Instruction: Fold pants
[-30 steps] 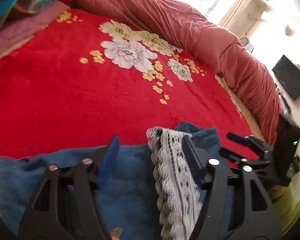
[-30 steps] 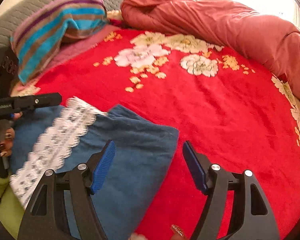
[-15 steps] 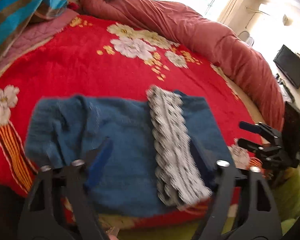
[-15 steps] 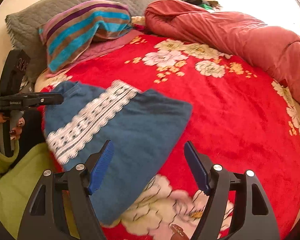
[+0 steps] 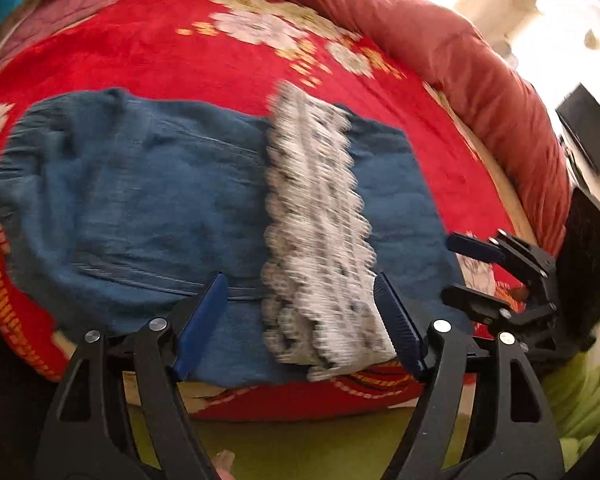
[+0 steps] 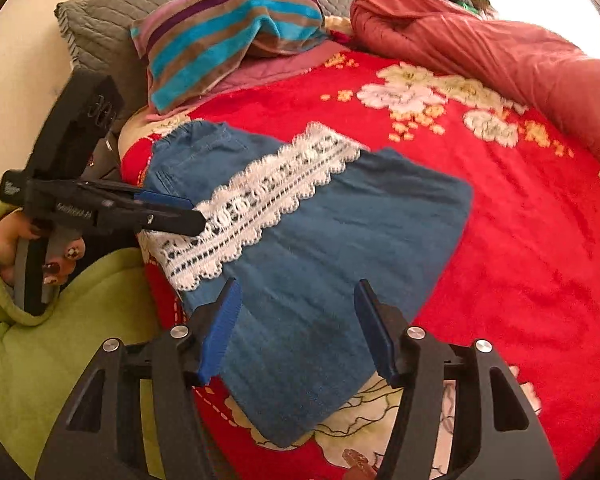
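Folded blue pants (image 5: 140, 200) (image 6: 340, 232) lie flat on the red flowered blanket (image 5: 180, 52) near the bed's front edge. A white lace band (image 5: 316, 220) (image 6: 268, 196) runs across them. My left gripper (image 5: 298, 284) hovers over their near edge; its jaws are opening and grip nothing, though the lace shows between them. My right gripper (image 6: 296, 286) hangs above the pants' right part; its jaws are closing, but the pads do not press on the cloth. Each gripper shows in the other's view: the right gripper (image 5: 450, 266) and the left gripper (image 6: 196, 212).
A rolled rust-red quilt (image 6: 500, 48) lines the bed's far side. A striped pillow (image 6: 220, 36) and a grey pillow (image 6: 112, 28) lie at the head. A hand (image 6: 8, 248) in a green sleeve holds the left gripper. A dark screen (image 5: 588, 128) stands beyond the bed.
Both grippers have drawn back from the pants toward the bed's front edge, so the whole folded bundle now shows. The right jaws have narrowed.
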### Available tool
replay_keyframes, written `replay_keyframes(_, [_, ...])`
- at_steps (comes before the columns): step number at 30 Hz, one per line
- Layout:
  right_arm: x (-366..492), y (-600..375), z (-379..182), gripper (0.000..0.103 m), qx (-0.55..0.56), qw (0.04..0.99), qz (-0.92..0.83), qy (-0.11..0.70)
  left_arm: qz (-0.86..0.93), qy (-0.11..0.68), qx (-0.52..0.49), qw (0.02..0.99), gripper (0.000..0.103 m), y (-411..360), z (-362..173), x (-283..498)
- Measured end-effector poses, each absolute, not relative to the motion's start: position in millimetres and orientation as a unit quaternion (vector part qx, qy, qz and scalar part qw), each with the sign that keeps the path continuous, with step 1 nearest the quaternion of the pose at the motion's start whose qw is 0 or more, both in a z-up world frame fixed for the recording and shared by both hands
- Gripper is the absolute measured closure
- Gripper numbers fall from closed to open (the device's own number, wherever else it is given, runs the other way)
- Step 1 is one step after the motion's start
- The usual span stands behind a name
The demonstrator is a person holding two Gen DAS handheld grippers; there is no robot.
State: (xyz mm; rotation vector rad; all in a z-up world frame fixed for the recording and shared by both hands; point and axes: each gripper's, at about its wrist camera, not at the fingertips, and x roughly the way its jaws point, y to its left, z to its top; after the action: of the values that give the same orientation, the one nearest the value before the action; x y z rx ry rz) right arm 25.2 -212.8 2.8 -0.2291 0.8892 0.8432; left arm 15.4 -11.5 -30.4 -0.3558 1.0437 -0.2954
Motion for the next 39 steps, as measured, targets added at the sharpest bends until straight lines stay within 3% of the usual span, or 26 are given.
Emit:
replay_keyframes(3, [31,-215,-10,0.045,-0.1,0.81,0.382,0.433,-0.146,0.507,-0.132,0.839,0.062,-34,-36,16])
replay_keyframes(5, [30,-216,-16,0.045,-0.098,0.81,0.378,0.437,-0.157,0.502,-0.11,0.843,0.087,-44,-32,13])
replay_keyframes(7, [28,-217,-16,0.045,-0.101,0.812,0.376,0.435,-0.163,0.49,-0.105,0.85,0.093,-42,-23,6])
replay_keyframes(12, [21,-220,-4,0.045,-0.107,0.817,0.381,0.42,-0.134,0.488,-0.096,0.857,0.092,-27,-20,-5])
replay_keyframes(25, [5,-206,25,0.045,-0.118,0.819,0.409,0.383,-0.123,0.501,-0.114,0.849,0.071,-18,-29,-4])
replay_keyframes(34, [16,-206,-14,0.045,-0.133,0.798,0.364,0.462,-0.117,0.501,-0.114,0.85,0.067,-17,-28,-4])
replay_keyframes(39, [15,-208,-19,0.045,-0.123,0.801,0.359,0.463,-0.117,0.503,-0.118,0.848,0.066,-15,-30,-2])
